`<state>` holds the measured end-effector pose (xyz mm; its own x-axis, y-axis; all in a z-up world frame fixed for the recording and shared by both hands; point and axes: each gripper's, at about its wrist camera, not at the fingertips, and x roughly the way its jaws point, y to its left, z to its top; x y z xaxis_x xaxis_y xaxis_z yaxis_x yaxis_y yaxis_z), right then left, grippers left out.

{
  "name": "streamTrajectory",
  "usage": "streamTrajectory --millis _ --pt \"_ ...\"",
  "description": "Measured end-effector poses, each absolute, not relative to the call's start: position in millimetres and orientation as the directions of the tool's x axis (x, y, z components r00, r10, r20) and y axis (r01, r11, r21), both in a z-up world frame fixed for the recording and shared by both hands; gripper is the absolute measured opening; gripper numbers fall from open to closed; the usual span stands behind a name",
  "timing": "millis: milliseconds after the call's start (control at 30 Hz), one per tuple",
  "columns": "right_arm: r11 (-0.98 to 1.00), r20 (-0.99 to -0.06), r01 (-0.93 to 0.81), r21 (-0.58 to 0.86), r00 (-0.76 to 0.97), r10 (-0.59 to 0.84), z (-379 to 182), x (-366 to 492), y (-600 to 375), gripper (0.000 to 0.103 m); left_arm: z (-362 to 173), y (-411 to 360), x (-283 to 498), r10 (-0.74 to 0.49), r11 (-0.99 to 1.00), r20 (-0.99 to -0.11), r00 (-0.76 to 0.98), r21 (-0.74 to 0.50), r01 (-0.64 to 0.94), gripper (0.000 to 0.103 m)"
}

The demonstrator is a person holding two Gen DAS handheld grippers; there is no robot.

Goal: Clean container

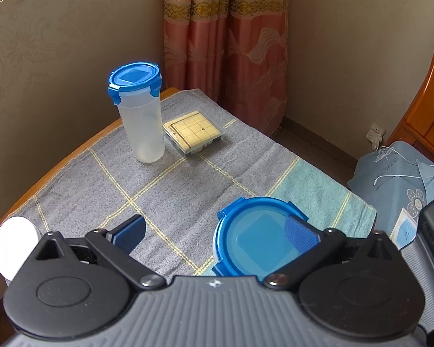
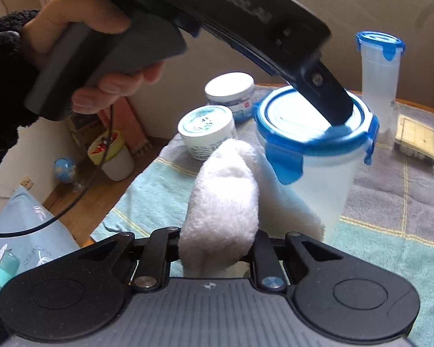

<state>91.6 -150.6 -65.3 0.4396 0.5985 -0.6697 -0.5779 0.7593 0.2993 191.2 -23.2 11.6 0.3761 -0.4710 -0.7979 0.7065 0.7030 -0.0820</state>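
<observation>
while the left gripper [image 1: 215, 232] stands spread, one finger [image 2: 332, 107] pressing on the container [image 2: 312, 156] lid, the right gripper [image 2: 217, 248] pinches a white cloth [image 2: 222, 202] tight beside the container's wall on the bench [image 1: 188, 173]. wiping looks barely begun; lid and far side remain.

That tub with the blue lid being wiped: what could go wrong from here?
1. The left tongs stand open, only one finger resting on the blue lid, so the tub may tip or slide as the white cloth pushes its side.
2. The cloth is bunched in the right tongs; it might slip out.
3. A sliding tub might hit the white jars close beside it.
</observation>
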Motion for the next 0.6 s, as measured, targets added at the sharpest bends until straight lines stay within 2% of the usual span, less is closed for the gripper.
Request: streamTrajectory --millis 300,433,600 --pt "0.791 -0.696 -0.503 0.348 0.426 0.577 -91 95 -154 0.021 11 -22 192 -0.483 0.703 -0.794 0.369 -0.100 0.704 0.103" --pt "0.776 -0.662 -0.477 0.413 0.427 0.616 -92 97 -161 0.021 10 -21 192 -0.484 0.705 -0.793 0.368 -0.105 0.702 0.103" --pt "0.750 -0.599 -0.507 0.424 0.465 0.652 -75 86 -170 0.021 10 -19 192 -0.486 0.708 -0.794 0.366 -0.111 0.697 0.103"
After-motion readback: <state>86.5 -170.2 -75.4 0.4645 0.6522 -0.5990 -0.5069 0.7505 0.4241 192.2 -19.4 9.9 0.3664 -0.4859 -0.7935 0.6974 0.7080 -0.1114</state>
